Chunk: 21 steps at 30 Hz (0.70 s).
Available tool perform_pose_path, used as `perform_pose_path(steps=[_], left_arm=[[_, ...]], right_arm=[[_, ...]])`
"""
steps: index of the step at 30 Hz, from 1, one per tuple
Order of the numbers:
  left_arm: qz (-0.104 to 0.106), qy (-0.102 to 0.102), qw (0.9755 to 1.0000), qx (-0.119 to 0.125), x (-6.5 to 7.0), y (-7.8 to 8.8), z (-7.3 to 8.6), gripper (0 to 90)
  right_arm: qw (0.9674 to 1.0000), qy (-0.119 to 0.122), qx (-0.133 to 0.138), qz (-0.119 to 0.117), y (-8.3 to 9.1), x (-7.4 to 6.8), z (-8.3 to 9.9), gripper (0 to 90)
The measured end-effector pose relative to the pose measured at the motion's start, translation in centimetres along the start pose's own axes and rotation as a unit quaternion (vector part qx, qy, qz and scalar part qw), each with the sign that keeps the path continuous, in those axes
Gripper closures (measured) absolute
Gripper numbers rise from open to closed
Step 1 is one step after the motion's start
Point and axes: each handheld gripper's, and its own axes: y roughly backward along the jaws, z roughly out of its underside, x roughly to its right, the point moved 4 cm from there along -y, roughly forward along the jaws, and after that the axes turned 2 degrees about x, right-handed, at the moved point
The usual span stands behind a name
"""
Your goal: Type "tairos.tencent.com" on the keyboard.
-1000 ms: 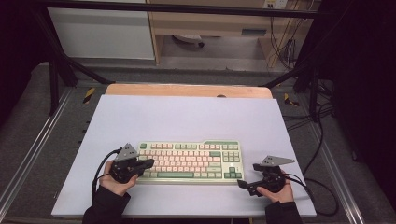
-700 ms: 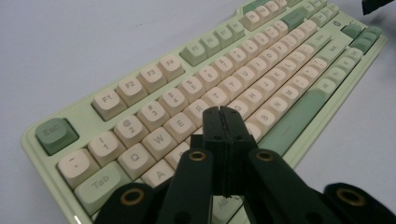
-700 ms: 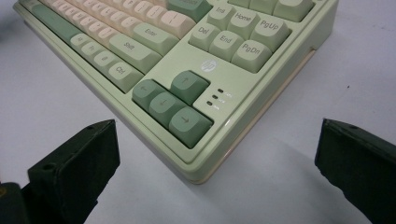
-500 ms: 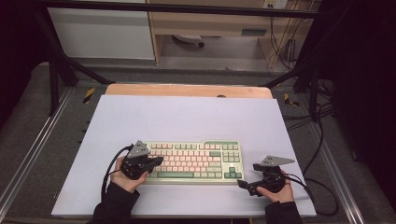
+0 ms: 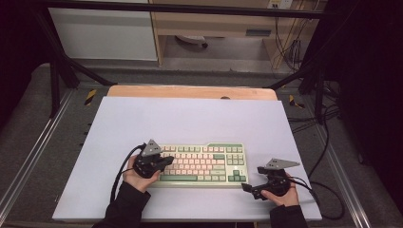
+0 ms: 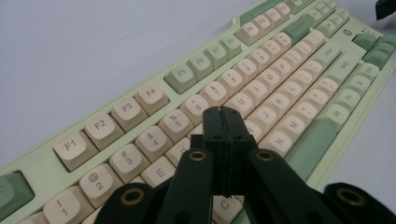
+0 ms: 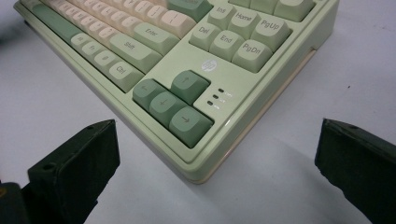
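Your left tool (image 5: 167, 161) is hovering over the keyboard (image 5: 204, 164), the lone obstacle; bare worktop (image 5: 190, 118) is lying open behind it and on both sides for passing.

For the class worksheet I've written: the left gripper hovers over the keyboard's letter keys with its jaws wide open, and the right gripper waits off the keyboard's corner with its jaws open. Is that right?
Not quite. The left gripper has its jaws shut, pressed together with nothing between them, as the left gripper view shows. The rest stands: it is over the keyboard's letter keys, and the right gripper waits off the corner with its jaws open.
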Motion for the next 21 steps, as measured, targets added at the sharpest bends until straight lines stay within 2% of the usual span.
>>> perform_pose_path(steps=[11, 21], left_arm=[[-0.01, -0.001, 0.9999, -0.006, -0.1, -1.6, 0.1, 90.0], [-0.014, -0.005, 0.9998, -0.011, -0.1, -2.3, 0.3, 90.0]], right_arm=[[1.0, 0.001, -0.001, 0.0, 0.0, 0.0, 0.0, 0.5], [1.0, 0.002, -0.004, 0.001, 0.0, 0.0, 0.1, 0.5]])
